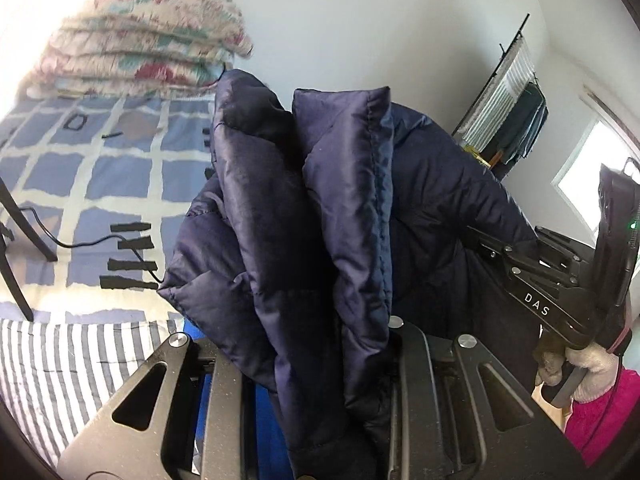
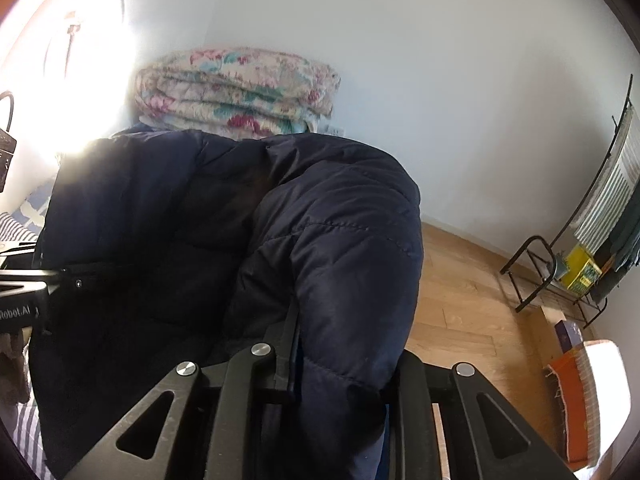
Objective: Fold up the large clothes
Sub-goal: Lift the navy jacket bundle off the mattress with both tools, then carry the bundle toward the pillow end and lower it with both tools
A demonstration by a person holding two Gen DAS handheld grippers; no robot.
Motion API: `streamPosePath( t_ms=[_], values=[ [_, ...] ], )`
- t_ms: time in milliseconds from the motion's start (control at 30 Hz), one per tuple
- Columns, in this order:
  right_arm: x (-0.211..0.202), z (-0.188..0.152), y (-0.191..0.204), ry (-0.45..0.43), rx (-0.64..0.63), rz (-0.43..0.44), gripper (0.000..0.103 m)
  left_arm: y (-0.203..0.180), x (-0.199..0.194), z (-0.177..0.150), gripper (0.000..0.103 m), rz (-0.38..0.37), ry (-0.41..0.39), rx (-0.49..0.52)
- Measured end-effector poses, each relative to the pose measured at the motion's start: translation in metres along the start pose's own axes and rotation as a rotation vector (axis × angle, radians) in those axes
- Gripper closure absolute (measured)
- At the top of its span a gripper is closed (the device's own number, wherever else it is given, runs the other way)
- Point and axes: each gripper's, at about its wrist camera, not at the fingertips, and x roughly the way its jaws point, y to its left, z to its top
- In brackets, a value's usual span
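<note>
A dark navy puffer jacket (image 1: 304, 216) is held up off the bed between both grippers. My left gripper (image 1: 320, 360) is shut on a bunched fold of the jacket, which stands up between its fingers and hides the tips. My right gripper (image 2: 340, 360) is shut on another thick fold of the jacket (image 2: 328, 248), which drapes over its fingers. In the left wrist view the right gripper (image 1: 480, 240) reaches into the jacket from the right, held by a gloved hand (image 1: 580, 368). In the right wrist view the left gripper's body (image 2: 24, 296) shows at the left edge.
A bed with a blue and white checked cover (image 1: 80, 184) and a striped sheet (image 1: 60, 368) lies below. A folded floral quilt (image 2: 236, 88) is stacked against the wall. A black cable (image 1: 80, 240) crosses the bed. A clothes rack (image 2: 600, 216) stands on the wood floor (image 2: 460, 300) at right.
</note>
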Motion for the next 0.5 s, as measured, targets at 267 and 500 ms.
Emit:
streamPosePath(
  t_ms=[267, 500],
  values=[
    [0.027, -0.018, -0.026, 0.108, 0.037, -0.219, 0.045, 0.002, 0.020, -0.007, 0.049, 0.199, 0.035, 0.053],
    [0.013, -0.040, -0.039, 0.124, 0.097, -0.143, 0.046, 0.014, 0.013, -0.010, 0.040, 0.290, 0.025, 0.036]
  ],
)
